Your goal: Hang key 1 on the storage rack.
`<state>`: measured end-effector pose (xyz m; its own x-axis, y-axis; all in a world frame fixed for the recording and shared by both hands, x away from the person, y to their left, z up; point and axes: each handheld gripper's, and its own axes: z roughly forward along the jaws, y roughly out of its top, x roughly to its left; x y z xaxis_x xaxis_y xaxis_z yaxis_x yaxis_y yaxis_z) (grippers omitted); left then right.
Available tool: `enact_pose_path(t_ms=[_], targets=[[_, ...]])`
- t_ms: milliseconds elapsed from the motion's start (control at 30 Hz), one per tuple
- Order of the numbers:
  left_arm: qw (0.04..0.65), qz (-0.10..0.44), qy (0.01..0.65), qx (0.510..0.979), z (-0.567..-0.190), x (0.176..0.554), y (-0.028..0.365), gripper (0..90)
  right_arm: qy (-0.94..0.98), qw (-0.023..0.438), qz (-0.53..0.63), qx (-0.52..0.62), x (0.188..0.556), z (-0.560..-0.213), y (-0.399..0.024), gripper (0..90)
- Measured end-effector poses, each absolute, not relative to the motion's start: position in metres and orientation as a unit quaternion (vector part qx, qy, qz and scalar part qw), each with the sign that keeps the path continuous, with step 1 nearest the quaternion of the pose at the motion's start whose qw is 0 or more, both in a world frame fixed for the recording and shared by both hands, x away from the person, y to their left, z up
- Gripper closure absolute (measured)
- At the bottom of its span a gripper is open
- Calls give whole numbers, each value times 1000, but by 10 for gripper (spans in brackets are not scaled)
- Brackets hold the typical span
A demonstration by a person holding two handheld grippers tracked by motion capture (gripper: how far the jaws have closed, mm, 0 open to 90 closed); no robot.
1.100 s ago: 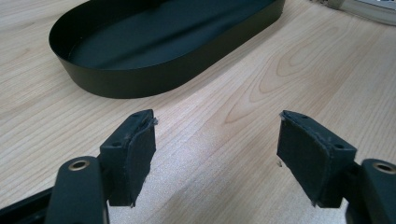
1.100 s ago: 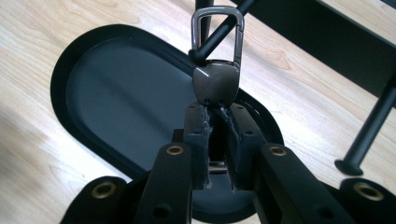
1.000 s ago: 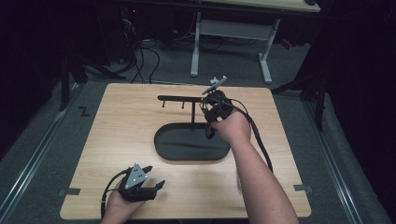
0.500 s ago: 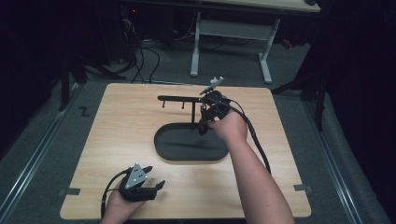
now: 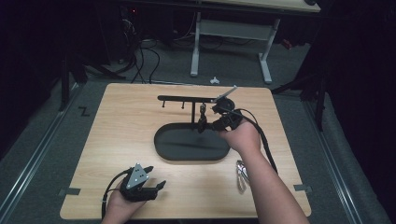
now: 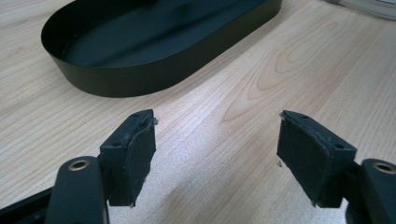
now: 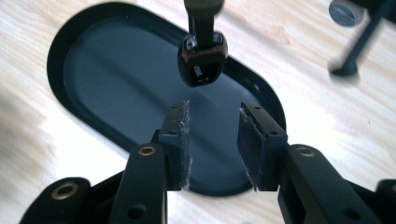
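Pale wood grain runs across the table [image 5: 116, 140], smooth and matte, and on it sits a black oval tray [image 5: 187, 156] with a low, thin upright wall and a flat, dull floor. From the tray's far side rises a thin black post carrying a slender crossbar [image 5: 187, 98], which lies roughly along the same line as the tray's long axis.

A small dark watch [image 7: 202, 63], rounded and glossy, hangs by its strap [image 5: 202, 112] from the bar; its long axis is vertical, with the body at the bottom, over the tray. It hangs just ahead of the right gripper [image 7: 214, 140], beyond the fingertips and not between them. The right gripper's jaws have just been opening and stand a little apart with nothing in the gap, the fuzzy-edged dark pads facing each other over the tray floor.

Down at the near edge of the table, well away from the watch, the left gripper [image 6: 217, 149] lies low over bare wood, its jaws spread apart and holding nothing. The tray's curved wall [image 6: 140, 79] lies ahead of it. Just beside the right forearm lies a shiny metal band [image 5: 241, 175], flat on the wood.
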<state>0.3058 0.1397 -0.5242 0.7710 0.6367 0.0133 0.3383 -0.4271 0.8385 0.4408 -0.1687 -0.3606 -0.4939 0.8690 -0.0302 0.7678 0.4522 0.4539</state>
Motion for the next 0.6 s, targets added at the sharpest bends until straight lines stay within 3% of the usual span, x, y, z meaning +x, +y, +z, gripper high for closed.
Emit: enact_pose_path(t_ms=[600], targets=[[440,168,292,832,-526,305,136,285,841,103,189,496,375,-407,-222,580]])
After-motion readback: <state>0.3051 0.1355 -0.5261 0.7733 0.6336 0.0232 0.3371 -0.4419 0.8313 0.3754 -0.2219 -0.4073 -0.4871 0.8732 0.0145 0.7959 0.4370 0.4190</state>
